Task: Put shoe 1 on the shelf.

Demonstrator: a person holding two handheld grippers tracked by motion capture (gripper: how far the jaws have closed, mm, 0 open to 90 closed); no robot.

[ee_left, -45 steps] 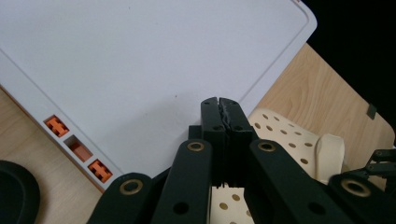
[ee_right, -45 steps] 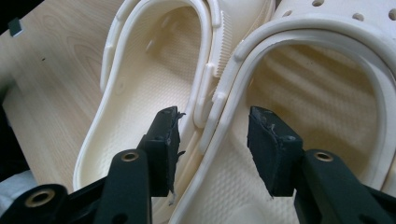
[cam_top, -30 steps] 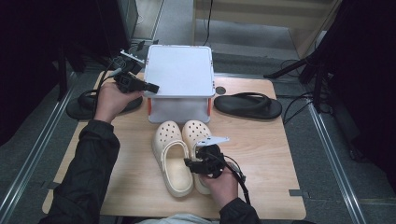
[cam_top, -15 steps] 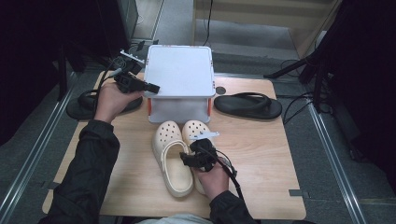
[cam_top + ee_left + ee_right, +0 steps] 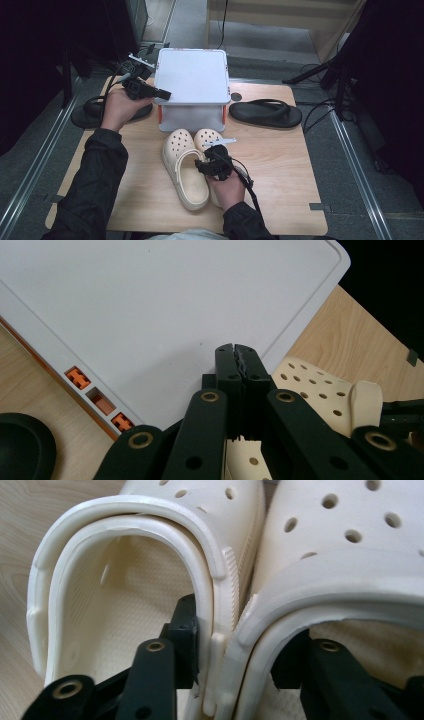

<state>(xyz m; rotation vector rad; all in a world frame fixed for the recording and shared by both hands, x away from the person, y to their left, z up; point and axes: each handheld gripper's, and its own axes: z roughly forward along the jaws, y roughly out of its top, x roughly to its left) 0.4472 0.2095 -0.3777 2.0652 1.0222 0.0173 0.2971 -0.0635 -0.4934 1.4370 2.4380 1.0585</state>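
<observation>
Two cream clogs lie side by side on the wooden table, the left clog [image 5: 185,177] [image 5: 125,580] touching the right clog [image 5: 207,137] [image 5: 340,545]. My right gripper [image 5: 212,162] [image 5: 240,630] reaches in from their heel ends. One jaw is inside each clog, and the two adjoining walls are between them. Its jaws have just been closing and now press on those walls. My left gripper [image 5: 166,93] [image 5: 235,347] is shut with nothing in it, its tips resting over the left edge of the white box lid [image 5: 192,75] [image 5: 150,305].
The white lidded box with orange clasps [image 5: 80,377] stands at the back middle of the table [image 5: 280,165]. A black flip-flop [image 5: 267,112] lies to its right. Another black sandal [image 5: 85,112] [image 5: 20,445] lies at the left edge, under my left hand.
My right gripper has shifted slightly left, between the two clogs, and its jaws have narrowed around their inner walls. The left hand and gripper have not moved.
</observation>
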